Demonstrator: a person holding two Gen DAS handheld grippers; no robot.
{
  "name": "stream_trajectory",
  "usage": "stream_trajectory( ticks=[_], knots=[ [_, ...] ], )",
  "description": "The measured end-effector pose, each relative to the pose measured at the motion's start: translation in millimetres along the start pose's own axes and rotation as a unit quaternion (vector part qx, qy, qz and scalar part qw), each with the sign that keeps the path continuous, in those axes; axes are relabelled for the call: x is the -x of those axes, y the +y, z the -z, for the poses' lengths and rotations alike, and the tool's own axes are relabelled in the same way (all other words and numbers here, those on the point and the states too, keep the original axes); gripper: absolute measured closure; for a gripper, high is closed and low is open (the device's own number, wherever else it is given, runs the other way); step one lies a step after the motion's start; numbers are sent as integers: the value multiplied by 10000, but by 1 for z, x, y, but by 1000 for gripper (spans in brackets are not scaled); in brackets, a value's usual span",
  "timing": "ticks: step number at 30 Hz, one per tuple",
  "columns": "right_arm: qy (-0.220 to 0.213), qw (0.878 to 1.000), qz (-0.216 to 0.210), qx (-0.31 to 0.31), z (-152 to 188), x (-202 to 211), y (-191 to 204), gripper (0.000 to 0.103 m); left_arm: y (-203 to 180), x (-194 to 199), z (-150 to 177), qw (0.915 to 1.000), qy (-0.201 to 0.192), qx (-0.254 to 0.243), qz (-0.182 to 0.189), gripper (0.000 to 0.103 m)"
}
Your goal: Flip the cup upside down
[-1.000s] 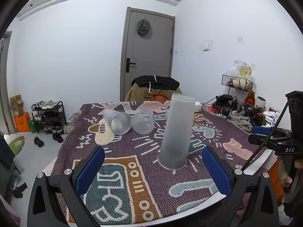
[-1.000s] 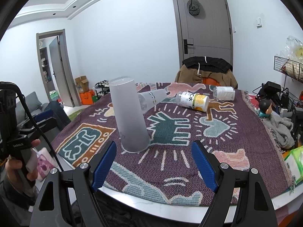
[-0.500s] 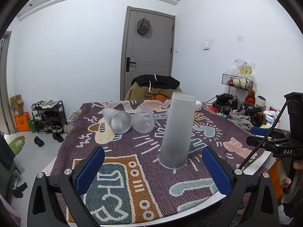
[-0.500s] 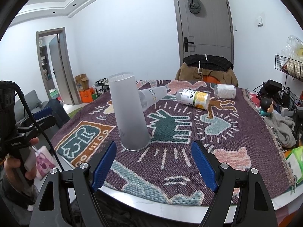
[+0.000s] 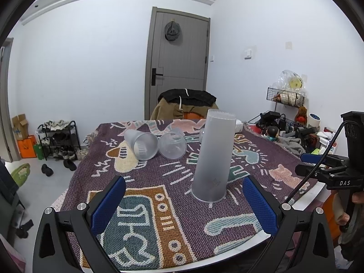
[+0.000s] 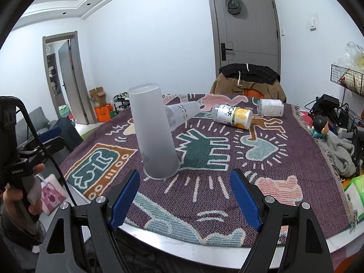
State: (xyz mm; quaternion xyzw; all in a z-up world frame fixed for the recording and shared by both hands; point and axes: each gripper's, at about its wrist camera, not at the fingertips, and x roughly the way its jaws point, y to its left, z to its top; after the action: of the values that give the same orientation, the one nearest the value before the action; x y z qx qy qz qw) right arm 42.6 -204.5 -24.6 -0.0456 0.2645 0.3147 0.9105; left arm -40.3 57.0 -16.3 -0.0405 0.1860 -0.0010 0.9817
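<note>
A tall frosted cup stands upside down, mouth on the patterned cloth, near the table's front; it also shows in the right wrist view. My left gripper is open and empty, held back from the cup over the table edge. My right gripper is open and empty, with the cup ahead and to its left. Each gripper shows in the other's view, the right one and the left one, off the table's sides.
Two smaller clear cups lie on their sides behind the tall cup. A lying bottle with an orange label and a white-labelled jar lie further back. A chair with clothes stands behind the table.
Both grippers have drawn back slightly from the tall cup. The cup stands unmoved.
</note>
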Motion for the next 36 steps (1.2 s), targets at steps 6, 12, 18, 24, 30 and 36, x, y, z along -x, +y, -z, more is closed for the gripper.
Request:
stream_trajectory(
  ticks=[6, 12, 18, 24, 30, 36],
  knots=[
    [-2, 10000, 2, 6, 0, 0, 0, 21, -1, 0, 0, 10000, -12, -22, -20, 0],
    [7, 10000, 5, 1, 0, 0, 0, 21, -1, 1, 1, 10000, -11, -26, -16, 0],
    [-13, 10000, -4, 28, -1, 0, 1, 21, 1, -1, 0, 10000, -9, 11, -61, 0],
    [-12, 10000, 4, 35, -1, 0, 1, 21, 2, -1, 1, 9997, -67, 3, -254, 0],
    [14, 10000, 2, 48, 0, -1, 2, 21, 0, -3, 3, 9996, -10, -23, -281, 0],
    [10, 10000, 14, 54, 1, -2, 2, 21, -6, 1, 2, 9988, -154, -237, -398, 0]
  ],
)
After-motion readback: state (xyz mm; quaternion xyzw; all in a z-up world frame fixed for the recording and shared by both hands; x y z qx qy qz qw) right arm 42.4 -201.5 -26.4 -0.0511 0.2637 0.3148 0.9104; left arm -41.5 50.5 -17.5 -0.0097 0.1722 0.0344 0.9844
